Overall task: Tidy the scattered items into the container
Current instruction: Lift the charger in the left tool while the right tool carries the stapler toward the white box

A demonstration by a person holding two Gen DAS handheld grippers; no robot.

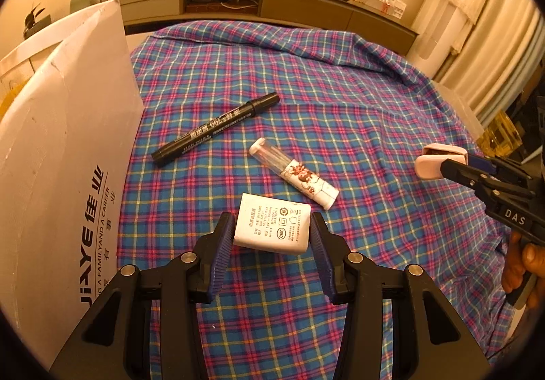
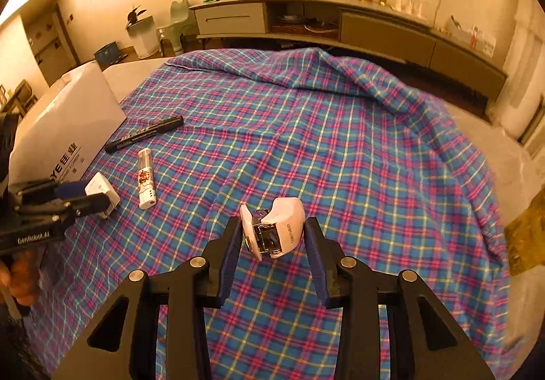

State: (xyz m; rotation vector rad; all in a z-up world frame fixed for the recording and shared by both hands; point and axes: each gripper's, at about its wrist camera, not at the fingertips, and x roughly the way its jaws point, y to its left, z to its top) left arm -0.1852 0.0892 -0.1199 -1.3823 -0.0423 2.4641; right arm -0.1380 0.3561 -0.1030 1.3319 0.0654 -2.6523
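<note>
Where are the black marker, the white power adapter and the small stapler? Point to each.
black marker (image 1: 218, 126): left wrist view, on the printed barrel.
white power adapter (image 1: 272, 226): left wrist view, on its labelled face.
small stapler (image 2: 284, 226): right wrist view, on its white upper shell.

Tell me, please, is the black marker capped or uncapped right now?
Capped. The black marker lies flat on the plaid cloth with its cap on the far end and no tip showing.
</note>
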